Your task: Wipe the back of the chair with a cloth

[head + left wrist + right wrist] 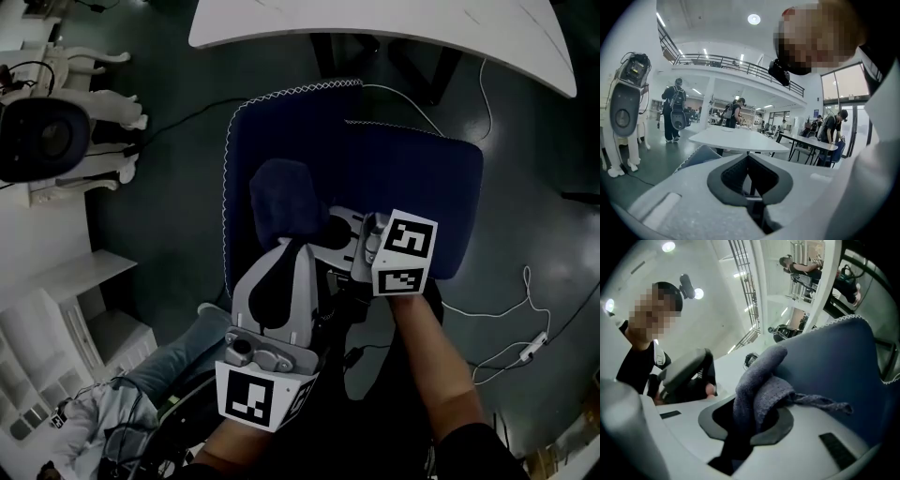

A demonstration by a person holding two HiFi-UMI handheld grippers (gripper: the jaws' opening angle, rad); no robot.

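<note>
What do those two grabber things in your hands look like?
The left hand-held gripper and the right hand-held gripper are light grey plastic shells with black lining round the jaws. Each carries a white cube printed with black square markers. A dark short sleeve shows on the right arm.

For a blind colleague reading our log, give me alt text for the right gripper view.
The right gripper has its jaws shut on a bunched grey-blue cloth, beside the dark blue chair with a white-stitched edge. Behind is a person in a black top, under ceiling lights.
</note>
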